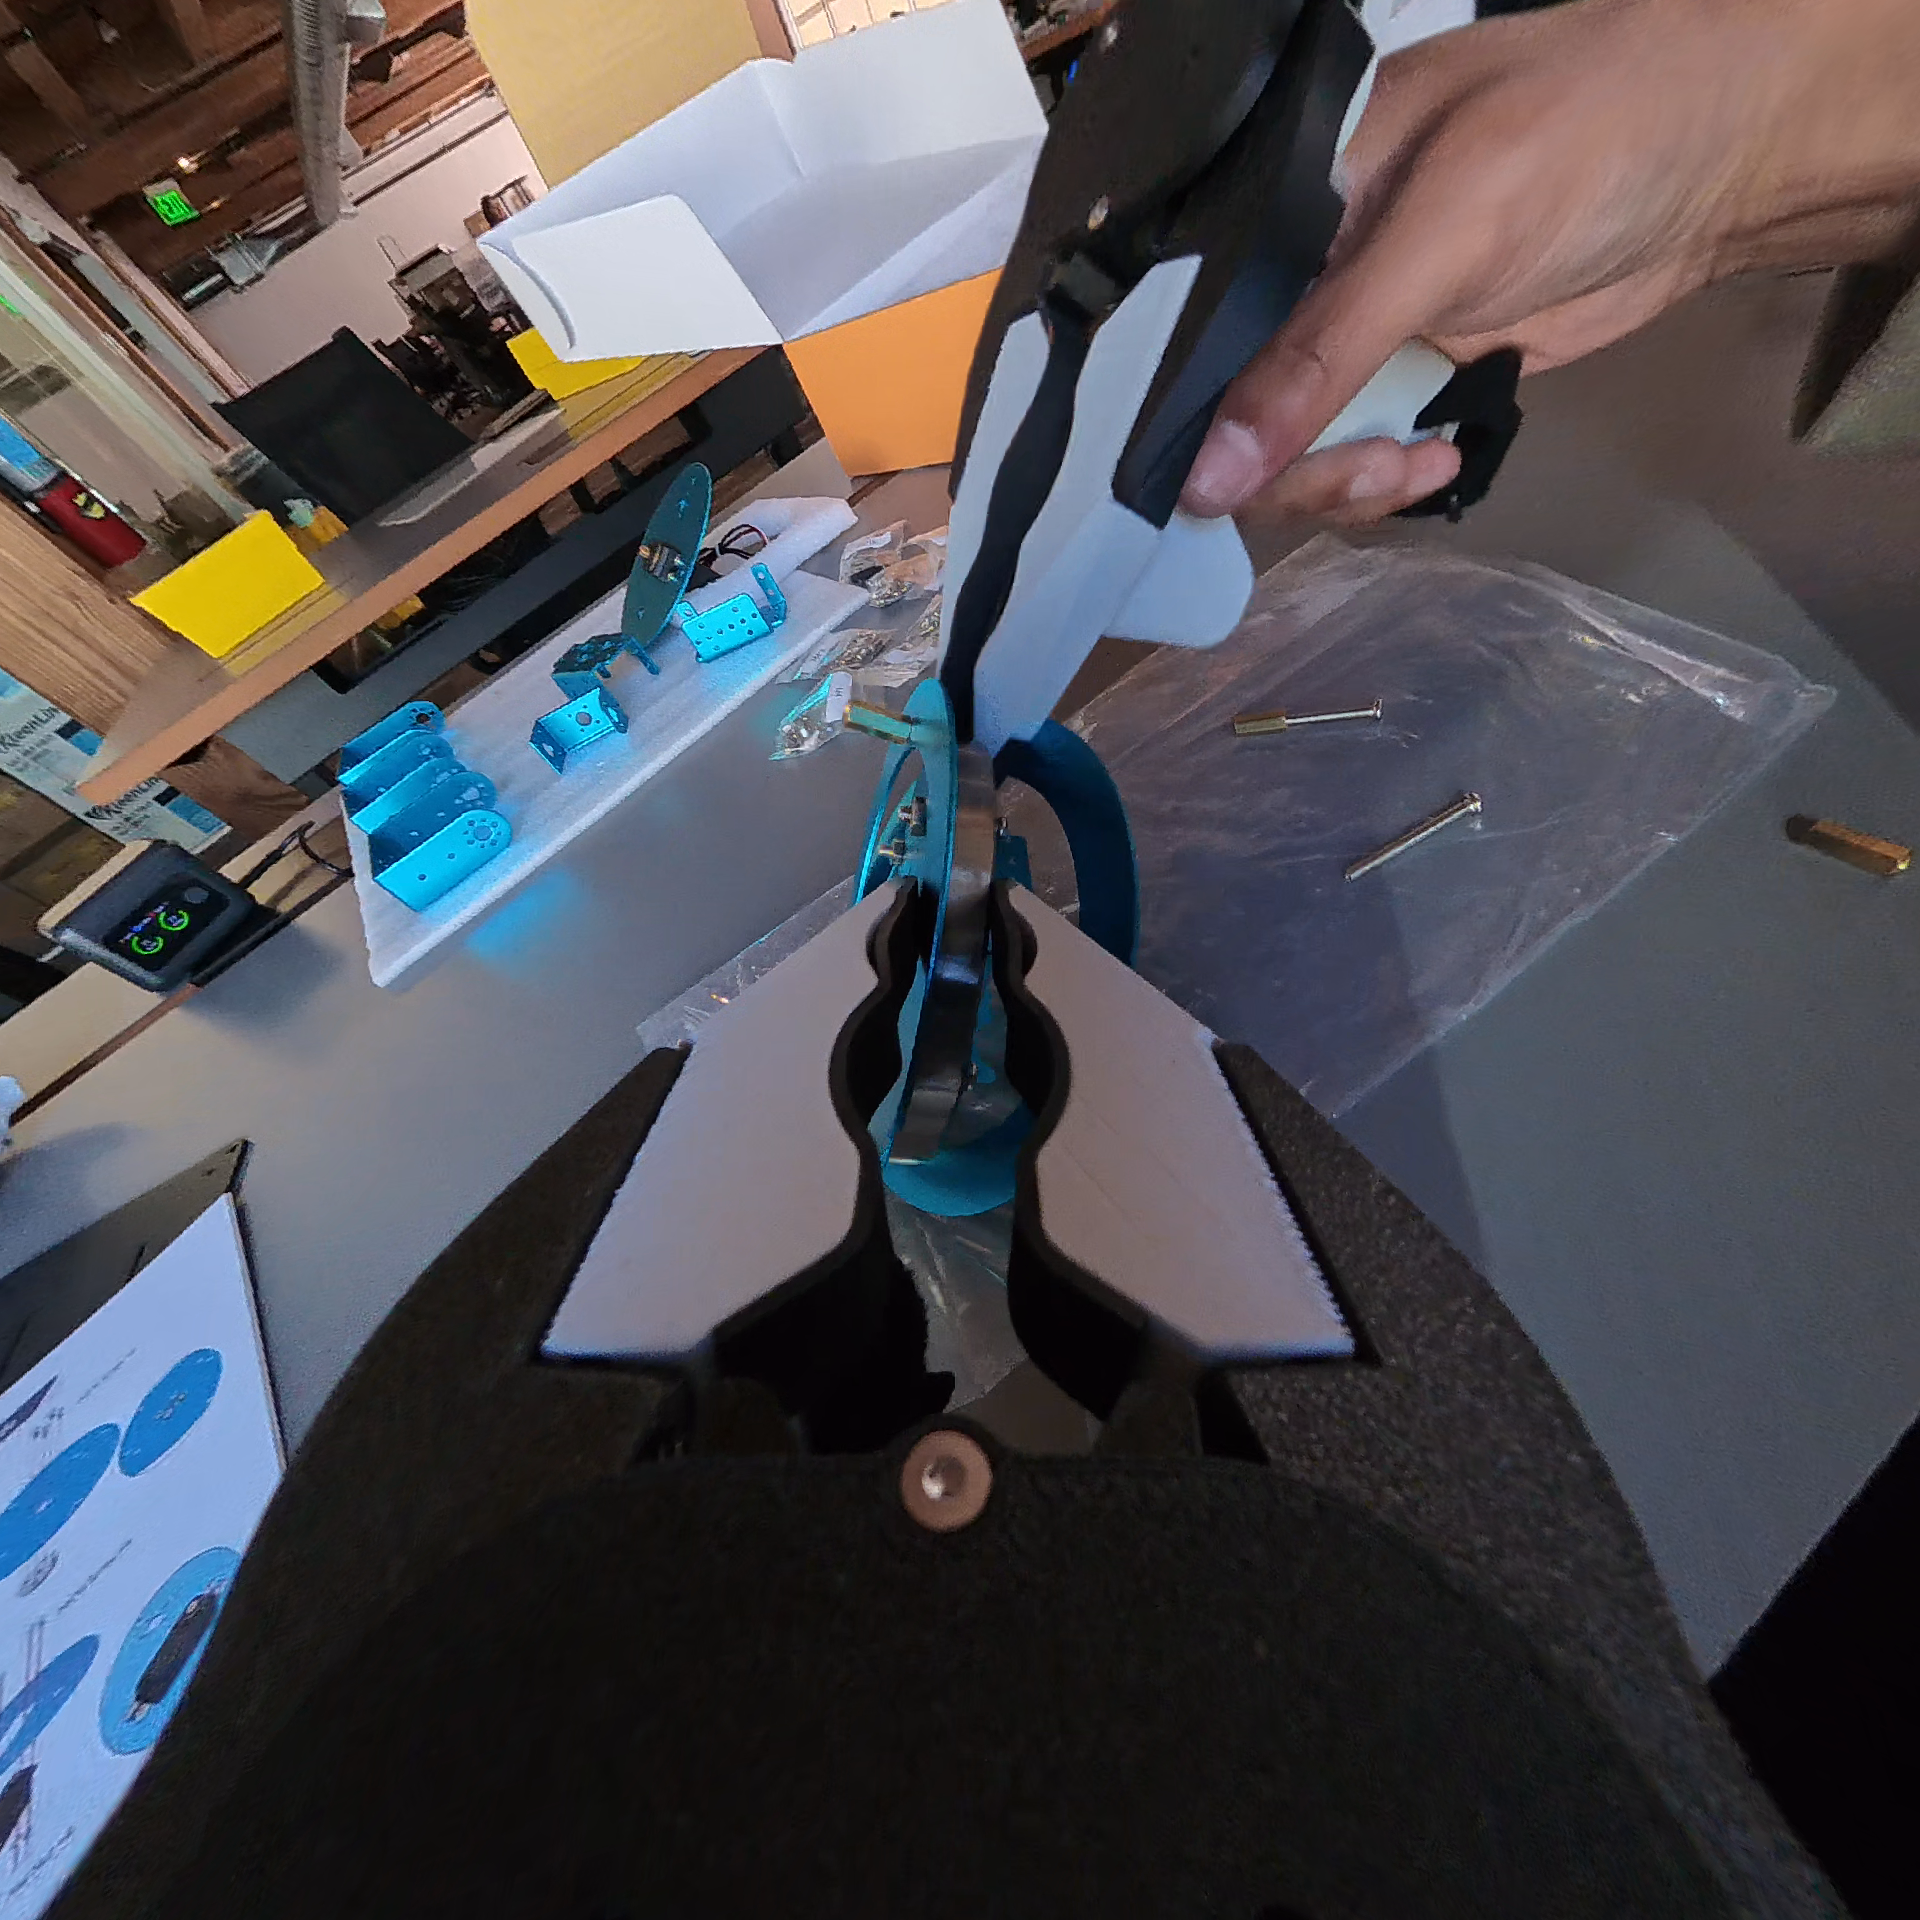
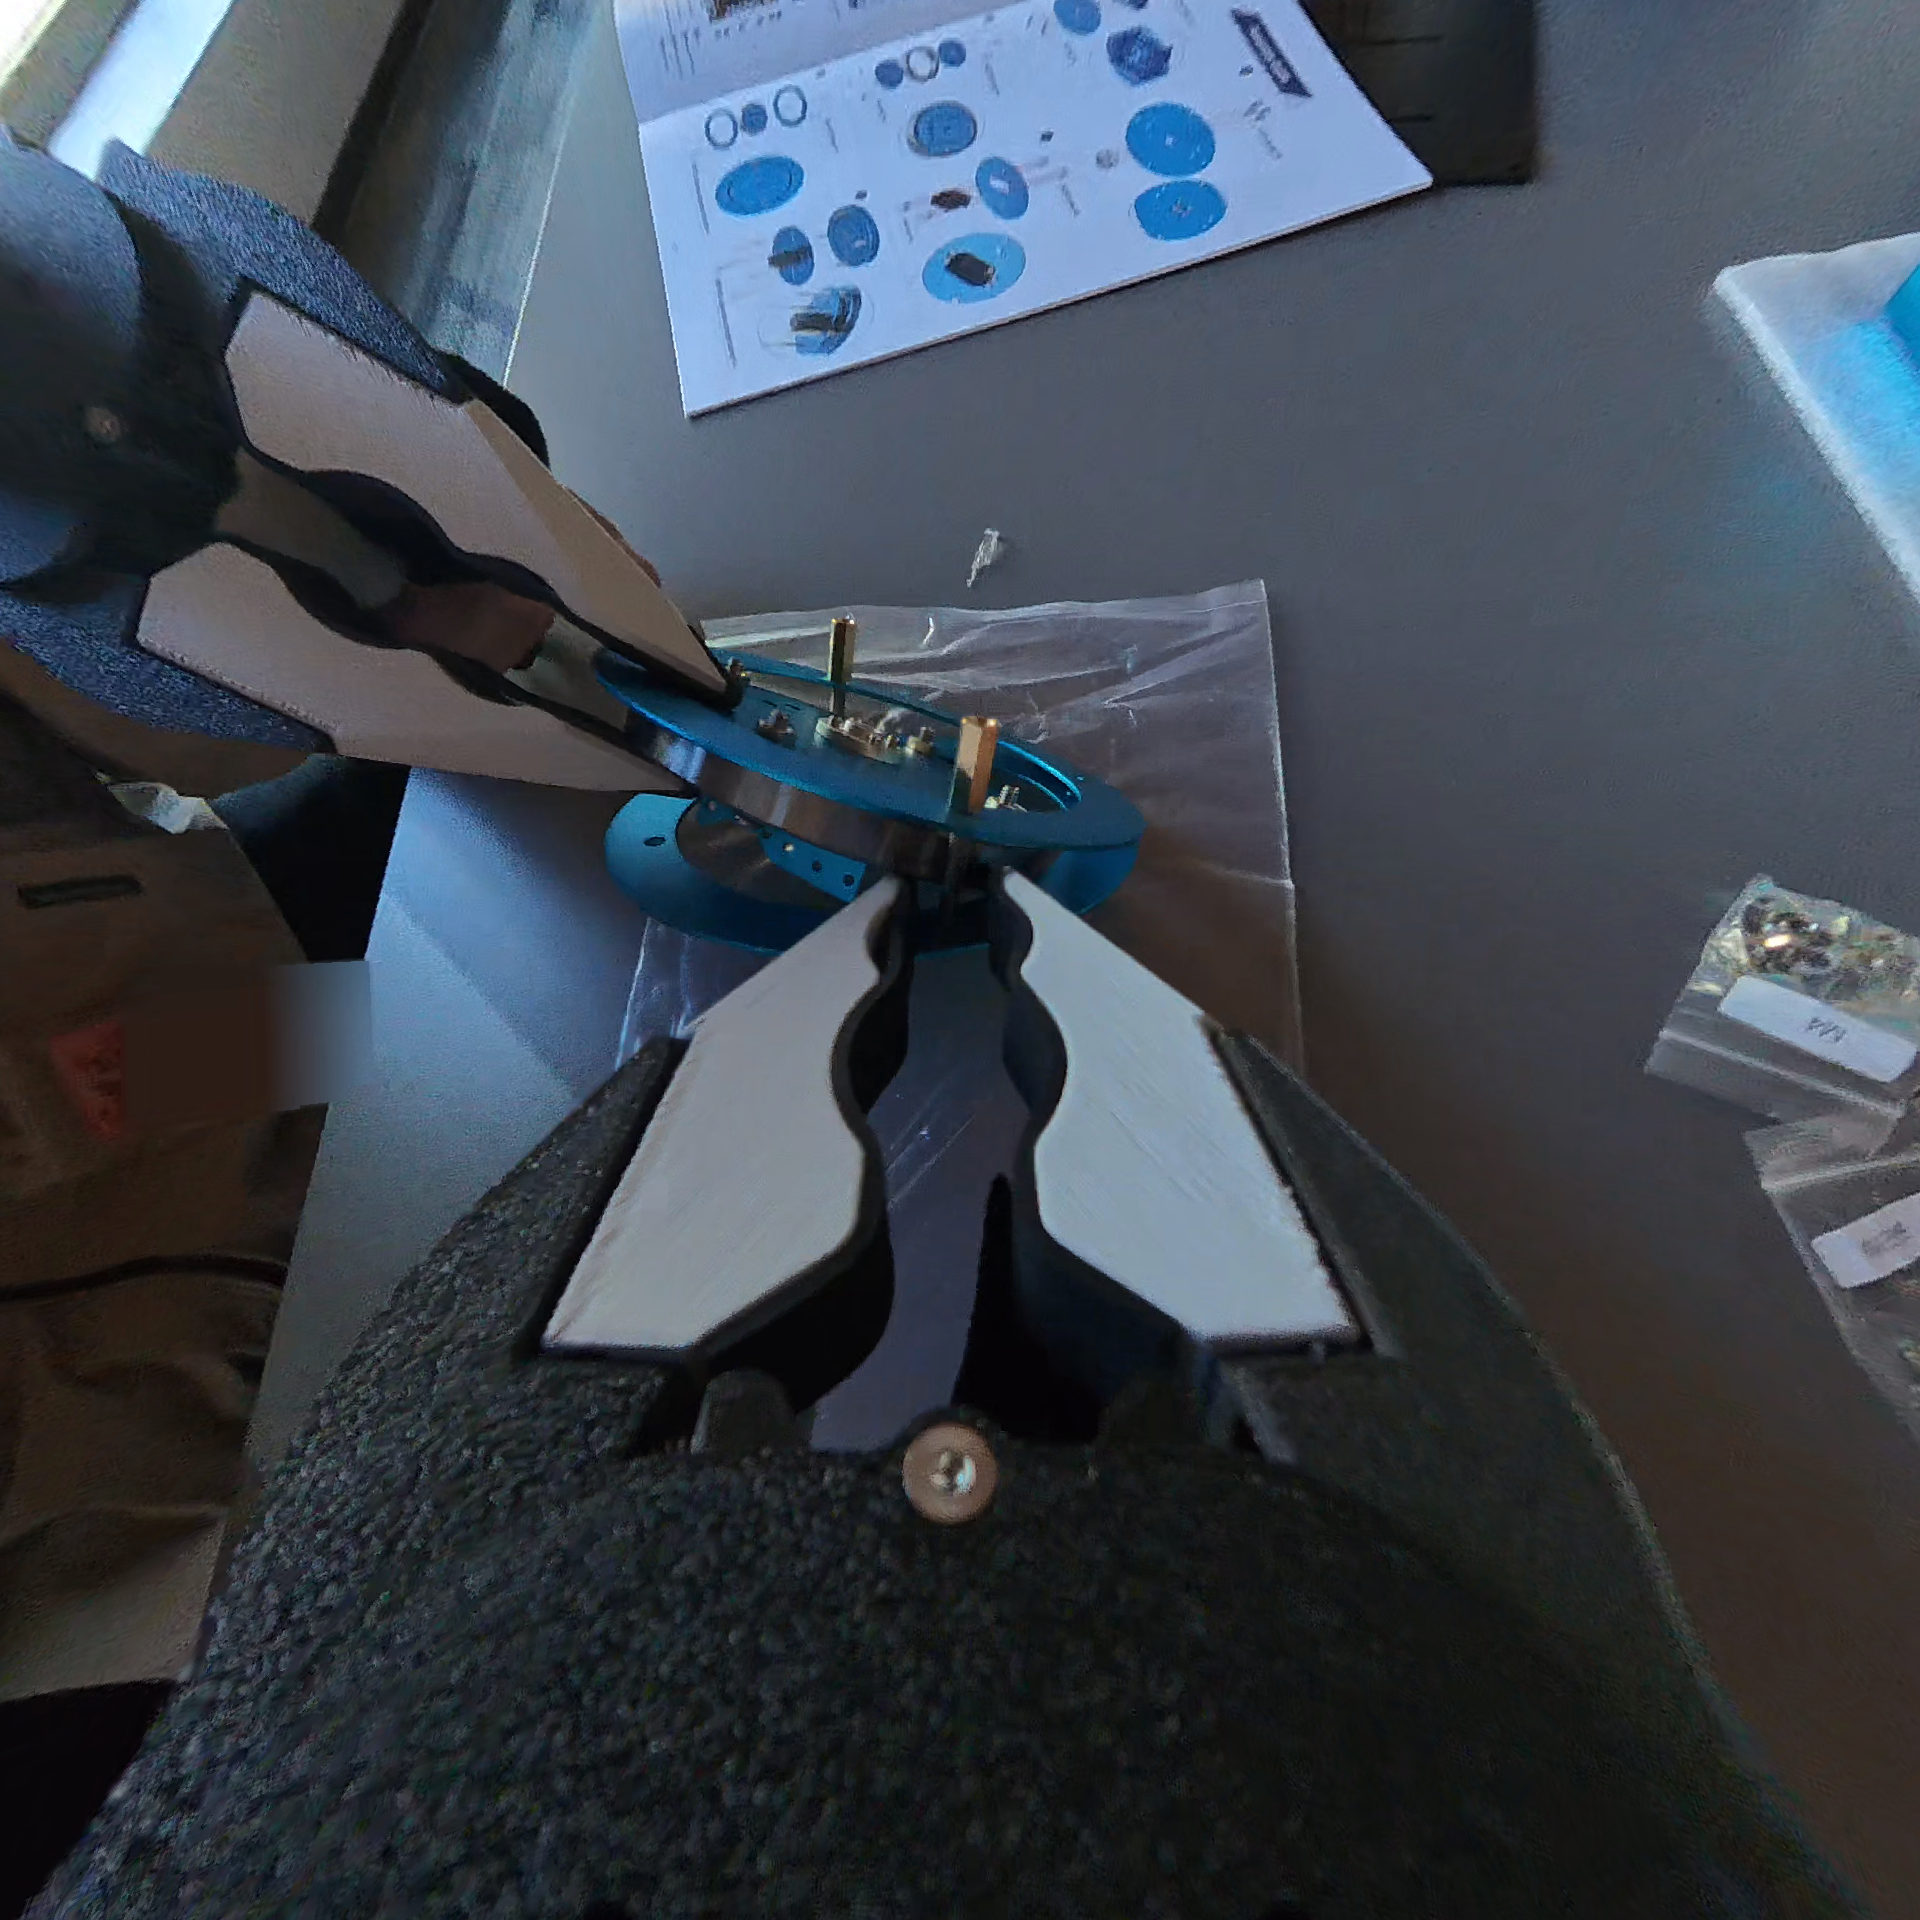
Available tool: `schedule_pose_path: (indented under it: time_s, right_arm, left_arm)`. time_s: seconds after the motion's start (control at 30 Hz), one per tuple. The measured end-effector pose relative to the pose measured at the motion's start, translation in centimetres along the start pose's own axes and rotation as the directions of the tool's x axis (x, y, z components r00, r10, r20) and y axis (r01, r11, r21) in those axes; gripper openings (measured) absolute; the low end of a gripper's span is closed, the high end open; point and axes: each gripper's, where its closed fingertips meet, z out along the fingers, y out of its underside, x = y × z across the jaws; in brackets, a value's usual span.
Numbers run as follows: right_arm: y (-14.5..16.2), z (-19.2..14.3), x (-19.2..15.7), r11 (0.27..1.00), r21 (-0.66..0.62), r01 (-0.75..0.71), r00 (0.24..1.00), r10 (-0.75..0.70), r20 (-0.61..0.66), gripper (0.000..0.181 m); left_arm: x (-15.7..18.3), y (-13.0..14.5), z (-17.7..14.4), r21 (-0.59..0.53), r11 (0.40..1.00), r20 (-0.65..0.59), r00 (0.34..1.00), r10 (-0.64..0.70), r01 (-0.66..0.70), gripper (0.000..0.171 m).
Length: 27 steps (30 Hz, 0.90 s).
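Observation:
My left gripper (image 1: 951,904) is shut on a blue disc assembly (image 1: 930,831) with a steel ring and holds it tilted above a second blue disc (image 2: 727,914) on a clear plastic bag (image 2: 1164,675). It also shows in the right wrist view (image 2: 696,727), clamping the rim. Brass standoffs (image 2: 977,758) stand on the held disc (image 2: 935,800). My right gripper (image 2: 951,883) has its jaws narrow at the disc's near rim, under a standoff; what lies between its tips is hidden. A hand (image 1: 1507,260) holds it from above (image 1: 979,732).
On the bag lie a screw (image 1: 1413,836) and a standoff with a screw (image 1: 1309,717); another standoff (image 1: 1849,847) lies beside it. A foam sheet with blue brackets (image 1: 582,748), hardware bags (image 2: 1808,997), an instruction sheet (image 2: 987,177) and an open white box (image 1: 790,208) surround them. About 5 centimetres separates my left fingertips from my right.

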Motion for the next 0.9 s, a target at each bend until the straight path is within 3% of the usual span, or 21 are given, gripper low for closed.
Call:
schedule_pose_path:
  time_s: [0.07, 0.2, 0.37, 0.57, 0.73, 0.87, 0.9]
  right_arm:
    - [-0.7, -0.4, 0.0, 0.999, -0.022, -0.034, 0.999, 0.034, 0.015, 0.004]
    - [-1.3, -2.0, -1.3, 0.977, -0.142, -0.160, 0.987, 0.160, -0.012, 0.003]
    - [-2.5, -4.2, -3.4, 0.868, -0.336, -0.366, 0.930, 0.337, -0.145, 0.002]
    - [-2.7, -2.8, -2.8, 0.722, -0.560, -0.407, 0.912, 0.292, -0.287, 0.003]
    - [-3.7, -1.7, -1.8, 0.659, -0.597, -0.458, 0.889, 0.332, -0.315, 0.002]
    - [-4.0, -1.4, -1.3, 0.630, -0.593, -0.501, 0.866, 0.359, -0.349, 0.002]
    - [-4.0, -1.4, -1.0, 0.626, -0.587, -0.512, 0.859, 0.361, -0.364, 0.002]
  left_arm:
    - [-0.4, -0.2, -0.2, 0.015, 1.000, -0.002, 1.000, -0.014, 0.014, 0.011]
    - [0.0, -1.1, -1.0, 0.054, 0.992, -0.086, 0.990, -0.108, 0.113, 0.011]
    - [0.6, -2.6, -2.2, 0.110, 0.961, -0.223, 0.949, -0.223, 0.252, 0.011]
    - [0.5, -0.1, -1.0, 0.008, 0.958, -0.290, 0.918, -0.271, 0.285, 0.012]
    - [-1.0, 0.4, -1.1, -0.023, 0.951, -0.327, 0.896, -0.300, 0.310, 0.014]
    - [-2.3, 0.0, -2.1, -0.020, 0.904, -0.367, 0.838, -0.404, 0.427, 0.041]
    - [-2.5, -0.2, -2.3, -0.019, 0.887, -0.375, 0.819, -0.434, 0.462, 0.055]
